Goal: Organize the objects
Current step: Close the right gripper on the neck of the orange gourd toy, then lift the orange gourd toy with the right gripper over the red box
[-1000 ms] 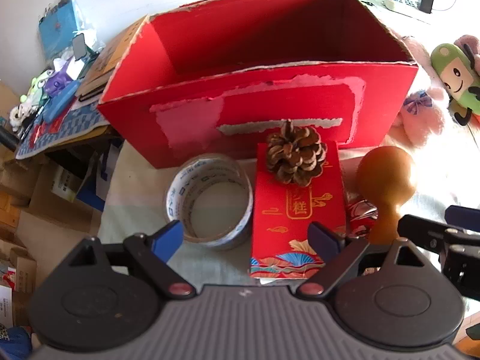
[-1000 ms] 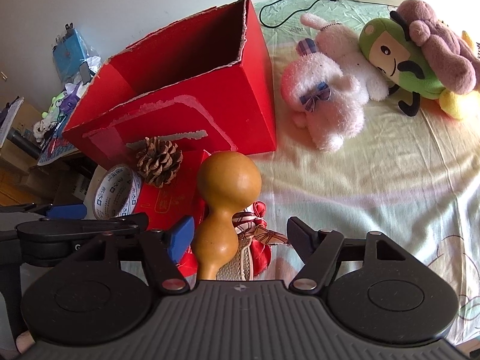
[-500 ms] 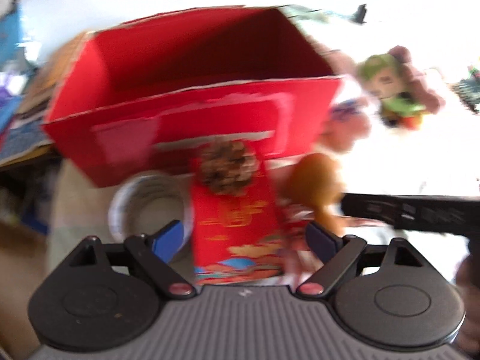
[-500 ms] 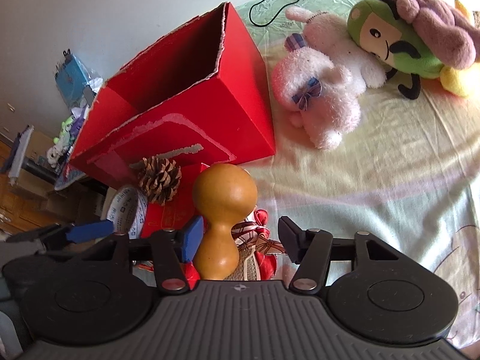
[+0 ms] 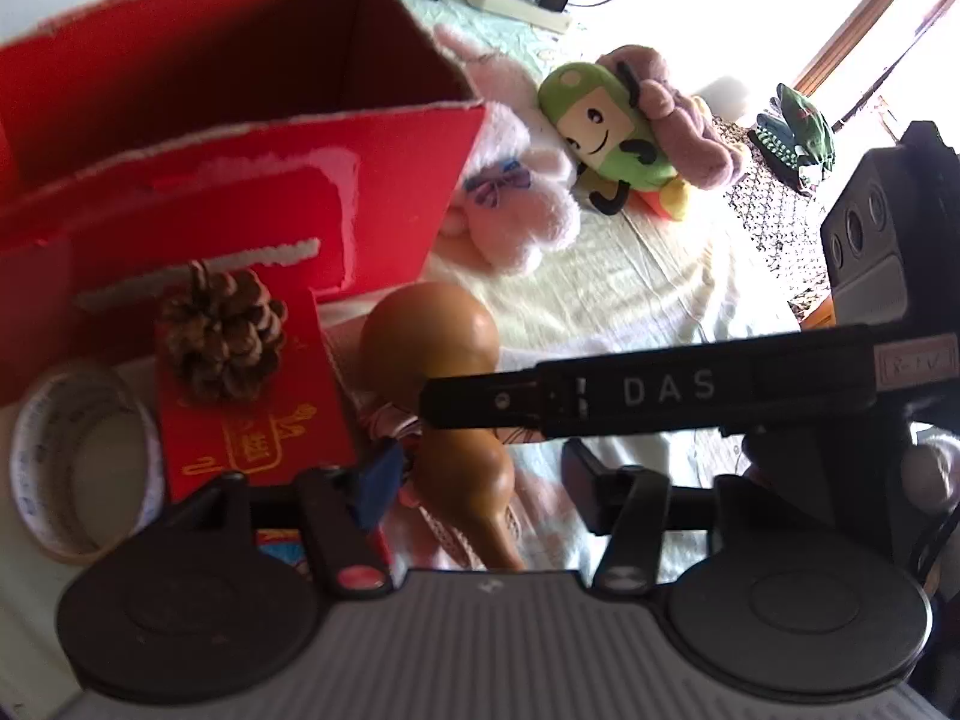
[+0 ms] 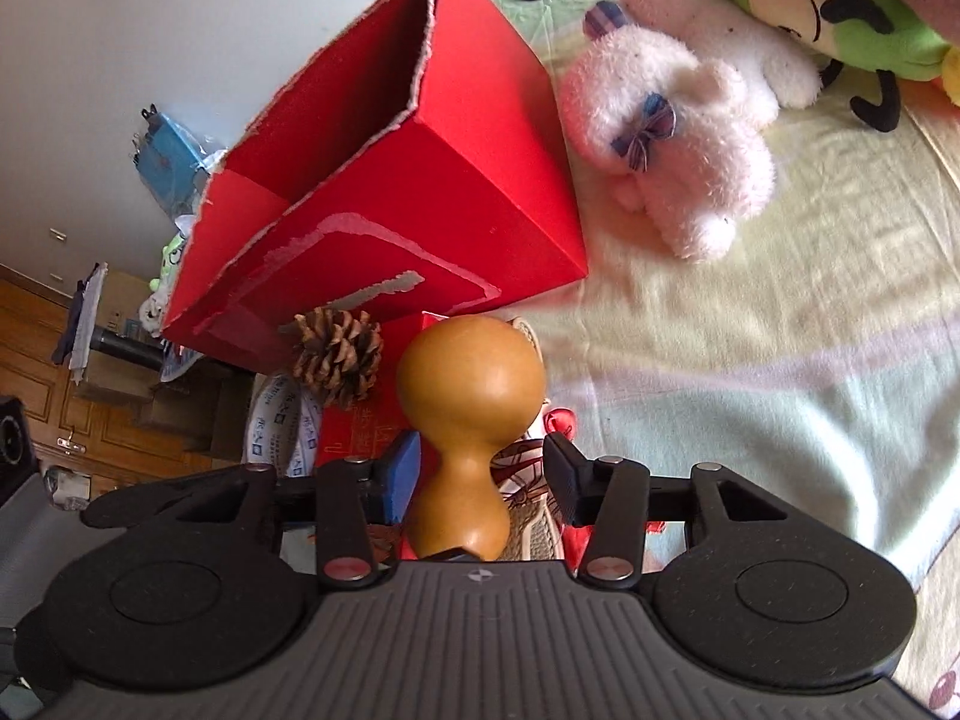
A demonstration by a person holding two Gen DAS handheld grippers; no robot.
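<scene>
A brown gourd point(image 6: 471, 384) lies on the bed in front of the open red box point(image 6: 420, 192), over a red and white knotted ornament point(image 6: 528, 462). My right gripper point(image 6: 480, 474) straddles the gourd's neck; its jaws are closing, with a gap still on each side. My left gripper point(image 5: 477, 480) is also closing and frames the gourd's point(image 5: 432, 342) lower bulb without a visible press. The right gripper's finger point(image 5: 600, 396) crosses in front of it. A pine cone point(image 5: 222, 336) sits on a red envelope point(image 5: 252, 420) beside a tape roll point(image 5: 30, 480).
A pink plush rabbit point(image 6: 672, 138) and a green plush toy point(image 6: 828, 6) lie on the pale sheet right of the box. A power strip point(image 5: 516, 0) with cables sits behind them. The bed's left edge drops to cluttered boxes and wooden cabinets.
The left view has swung right, from the tape roll and envelope to the gourd, and its jaws have narrowed. The right gripper has come down over the gourd, with its jaws narrowing around the neck.
</scene>
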